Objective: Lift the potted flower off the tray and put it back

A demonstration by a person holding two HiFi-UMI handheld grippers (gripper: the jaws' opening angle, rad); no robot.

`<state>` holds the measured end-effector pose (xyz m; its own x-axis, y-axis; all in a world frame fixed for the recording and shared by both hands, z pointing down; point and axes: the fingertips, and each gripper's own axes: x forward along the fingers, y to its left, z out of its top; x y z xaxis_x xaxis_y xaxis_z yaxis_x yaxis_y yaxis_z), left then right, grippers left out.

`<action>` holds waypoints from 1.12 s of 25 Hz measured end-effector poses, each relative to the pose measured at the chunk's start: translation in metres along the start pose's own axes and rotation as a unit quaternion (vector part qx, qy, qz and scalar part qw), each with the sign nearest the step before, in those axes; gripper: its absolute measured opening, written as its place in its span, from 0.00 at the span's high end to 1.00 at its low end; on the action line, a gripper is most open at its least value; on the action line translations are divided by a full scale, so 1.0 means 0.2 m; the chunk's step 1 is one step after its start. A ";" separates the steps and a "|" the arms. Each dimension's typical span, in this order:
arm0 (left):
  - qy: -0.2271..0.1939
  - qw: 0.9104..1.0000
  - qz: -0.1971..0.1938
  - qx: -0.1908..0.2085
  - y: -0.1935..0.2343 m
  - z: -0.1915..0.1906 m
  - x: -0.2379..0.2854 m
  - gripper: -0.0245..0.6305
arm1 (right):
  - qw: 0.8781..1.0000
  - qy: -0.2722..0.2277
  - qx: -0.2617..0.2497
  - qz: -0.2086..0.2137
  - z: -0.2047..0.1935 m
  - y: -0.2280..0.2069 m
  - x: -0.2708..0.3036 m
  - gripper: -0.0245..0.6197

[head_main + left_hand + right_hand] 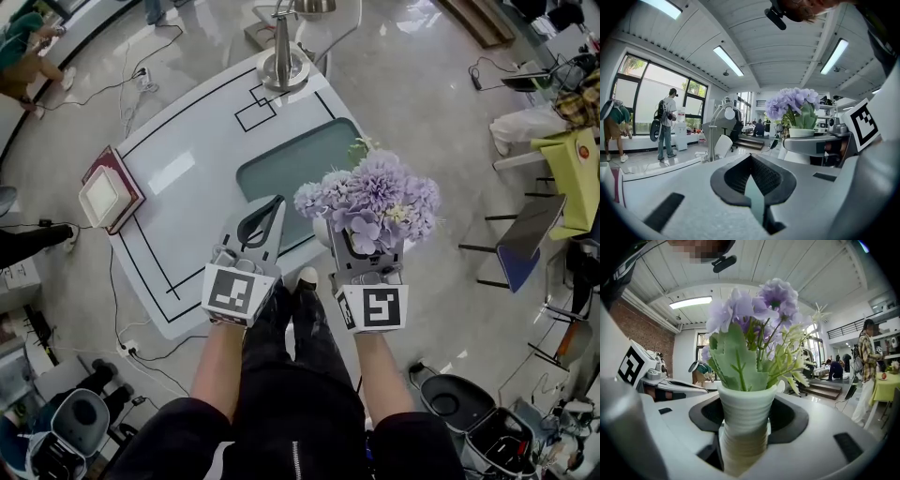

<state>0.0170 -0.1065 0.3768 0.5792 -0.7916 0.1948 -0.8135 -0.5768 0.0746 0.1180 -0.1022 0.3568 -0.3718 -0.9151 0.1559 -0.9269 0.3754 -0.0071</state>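
Note:
The potted flower (375, 202), purple blossoms in a white ribbed pot (743, 420), is held up in the air over the table's near right edge. My right gripper (367, 246) is shut on the pot, with a jaw on either side of it (745, 432). From above, the blossoms hide most of the pot. My left gripper (267, 211) hovers beside it on the left, shut with nothing in it (752, 176). The red-edged tray (105, 195) with a white square inset lies at the table's left edge, well away from both grippers.
The white table (187, 159) has a teal glass panel (300, 159) and a lamp base (284, 66) at its far end. Cables run over the floor on the left. Chairs and a yellow table (572, 173) stand at the right. People stand in the background.

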 end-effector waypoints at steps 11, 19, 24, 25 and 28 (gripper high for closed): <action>0.008 0.999 0.040 -0.007 0.14 -0.06 -0.10 0.96 | 1.000 -0.003 -0.001 0.018 -0.02 0.04 0.13 0.58; 0.022 0.996 0.079 -0.034 0.35 -0.09 -0.16 0.96 | 0.999 0.005 -0.003 0.035 -0.05 0.10 0.33 0.58; 0.024 0.994 0.101 -0.037 0.42 -0.10 -0.19 0.96 | 0.999 0.010 0.004 0.041 -0.08 0.09 0.41 0.58; 0.025 0.994 0.104 -0.037 0.43 -0.11 -0.19 0.96 | 0.999 0.011 0.003 0.043 -0.08 0.10 0.42 0.58; 0.029 0.992 0.116 -0.037 0.47 -0.12 -0.21 0.96 | 0.999 0.013 0.003 0.049 -0.10 0.10 0.47 0.58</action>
<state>-0.0848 -0.1222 0.3994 0.3738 -0.8873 0.2701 -0.9274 -0.3624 0.0928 0.0654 -0.1771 0.3917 -0.4600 -0.8697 0.1789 -0.8860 0.4627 -0.0287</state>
